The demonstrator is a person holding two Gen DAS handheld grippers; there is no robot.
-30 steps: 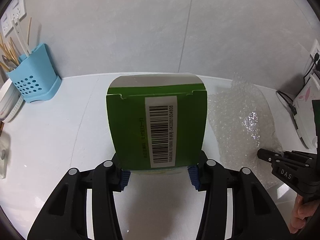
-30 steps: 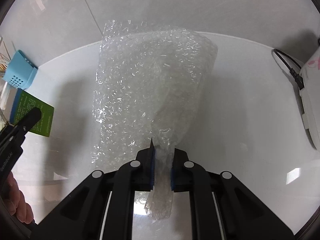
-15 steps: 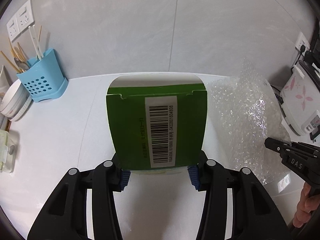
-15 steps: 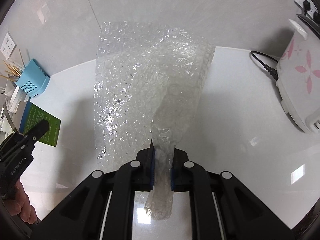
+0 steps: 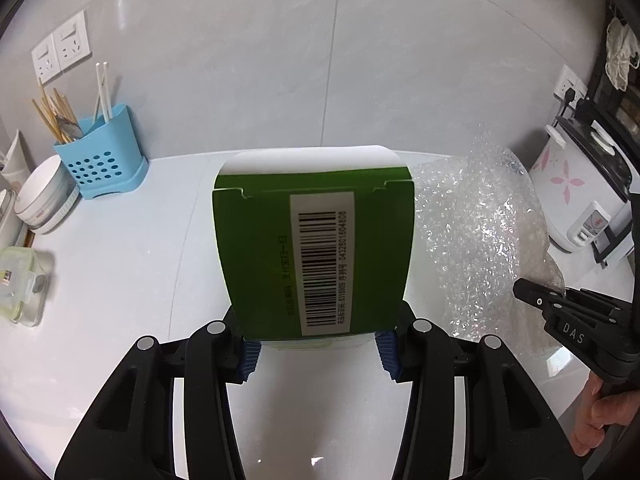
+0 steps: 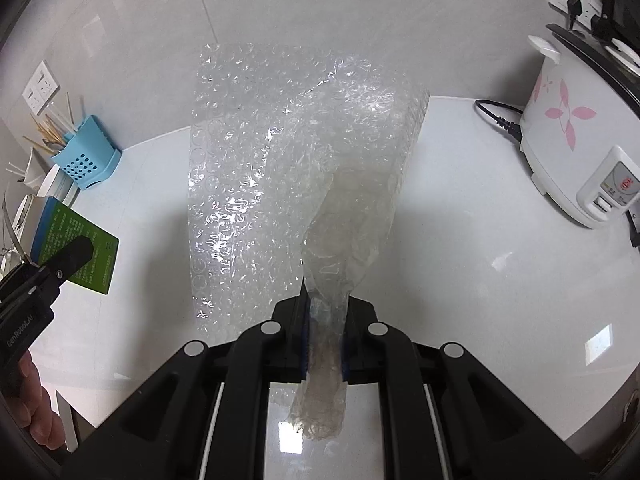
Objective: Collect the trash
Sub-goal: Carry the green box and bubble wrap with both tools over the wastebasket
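Grippers now higher: left gripper (image 5: 318, 354) gripping green box (image 5: 312, 248), right gripper (image 6: 324, 340) bubble wrap (image 6: 296, 168).

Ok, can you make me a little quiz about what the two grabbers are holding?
1. True or false: the left gripper holds a green box.
2. What does the right gripper pinch? A) a spoon B) bubble wrap C) a cup
3. What colour is the utensil holder by the wall?

Key: 1 true; 2 B; 3 blue.
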